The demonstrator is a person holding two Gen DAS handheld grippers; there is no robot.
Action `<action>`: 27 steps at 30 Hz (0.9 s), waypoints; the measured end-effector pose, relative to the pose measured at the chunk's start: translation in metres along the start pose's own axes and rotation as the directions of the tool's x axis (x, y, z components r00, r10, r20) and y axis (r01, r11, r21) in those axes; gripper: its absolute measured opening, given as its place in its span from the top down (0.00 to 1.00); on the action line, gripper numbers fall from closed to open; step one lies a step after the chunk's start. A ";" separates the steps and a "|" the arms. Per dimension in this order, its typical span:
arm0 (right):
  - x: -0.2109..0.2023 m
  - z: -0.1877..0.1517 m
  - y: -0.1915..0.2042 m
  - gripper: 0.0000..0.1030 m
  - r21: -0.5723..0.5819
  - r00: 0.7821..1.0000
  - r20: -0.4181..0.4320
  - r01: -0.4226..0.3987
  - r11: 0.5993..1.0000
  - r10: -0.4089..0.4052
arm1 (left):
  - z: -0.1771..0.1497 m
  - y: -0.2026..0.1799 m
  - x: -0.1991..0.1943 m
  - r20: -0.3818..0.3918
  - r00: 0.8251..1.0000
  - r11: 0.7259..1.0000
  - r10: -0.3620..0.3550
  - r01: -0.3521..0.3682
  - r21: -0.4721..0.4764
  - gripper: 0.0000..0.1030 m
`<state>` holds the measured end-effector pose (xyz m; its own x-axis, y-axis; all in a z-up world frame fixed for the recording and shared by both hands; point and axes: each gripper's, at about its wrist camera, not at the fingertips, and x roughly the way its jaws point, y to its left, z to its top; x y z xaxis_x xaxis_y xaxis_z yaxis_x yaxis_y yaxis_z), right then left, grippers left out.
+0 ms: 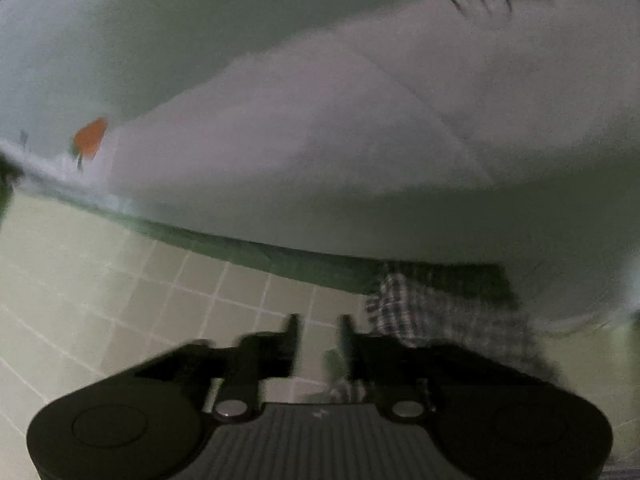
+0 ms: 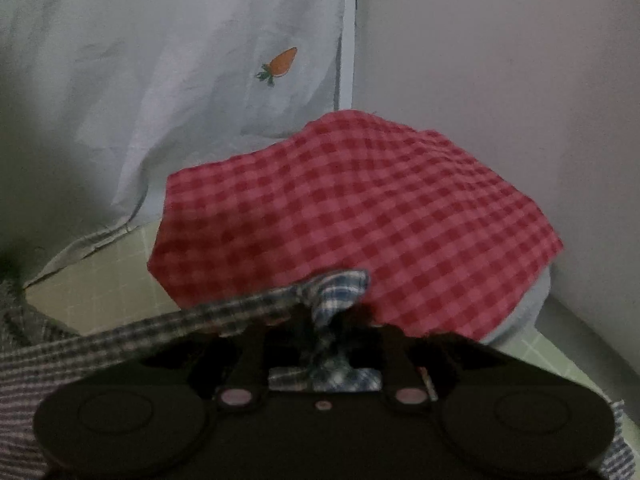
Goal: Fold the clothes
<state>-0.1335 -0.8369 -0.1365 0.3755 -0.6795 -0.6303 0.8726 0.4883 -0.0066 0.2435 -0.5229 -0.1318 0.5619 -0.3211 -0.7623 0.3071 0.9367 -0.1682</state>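
Observation:
In the right wrist view a blue-and-white plaid cloth bunches up between the dark fingers of my right gripper. Its edge runs off to the lower left. The jaws stand apart and do not press the bunch. Just beyond lies a red gingham cloth, spread over a pale mound. The left wrist view is blurred. My left gripper is open over the tiled floor with nothing between its fingers. A plaid cloth hangs just to its right, below the edge of a big pale fabric mound.
A white sheet with a carrot print hangs at the back left, also in the left view. Pale green floor tiles lie under the left gripper. A plain pale surface fills the right side.

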 end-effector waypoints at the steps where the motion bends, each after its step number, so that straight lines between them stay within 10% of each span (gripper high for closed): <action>1: -0.002 -0.002 -0.002 0.57 0.007 1.000 0.006 0.004 1.000 -0.004 | -0.001 0.009 -0.007 0.014 0.999 0.998 -0.040 0.040 -0.037 0.53; 7: -0.004 -0.008 -0.010 0.37 0.048 0.999 0.007 -0.037 0.998 0.036 | -0.021 0.026 -0.029 0.001 0.976 0.976 -0.219 0.219 0.005 0.30; 13: 0.009 -0.008 -0.002 0.21 0.011 0.997 -0.046 -0.059 0.998 0.060 | -0.047 0.003 0.003 -0.097 0.982 0.982 -0.162 0.169 0.079 0.30; 15: 0.012 -0.009 0.001 0.20 -0.006 0.997 -0.058 -0.058 0.998 0.058 | -0.049 -0.003 0.011 -0.105 0.986 0.986 -0.132 0.141 0.088 0.37; 17: 0.015 -0.009 0.002 0.21 -0.017 0.997 -0.060 -0.058 0.998 0.057 | -0.048 -0.001 0.019 -0.117 0.986 0.986 -0.120 0.132 0.101 0.81; 24: 0.011 -0.008 -0.003 0.84 -0.014 0.993 -0.079 -0.094 0.996 0.092 | -0.046 -0.003 0.035 -0.121 0.990 0.991 -0.074 0.087 0.104 0.93; 27: -0.001 -0.005 0.000 0.89 -0.033 0.994 -0.052 -0.103 0.994 0.101 | -0.044 -0.006 0.040 -0.117 0.992 0.993 -0.051 0.062 0.097 0.93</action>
<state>-0.1355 -0.8335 -0.1400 0.4448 -0.5976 -0.6671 0.8186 0.5734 0.0321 0.2305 -0.5357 -0.1884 0.4519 -0.3494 -0.8208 0.4145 0.8970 -0.1537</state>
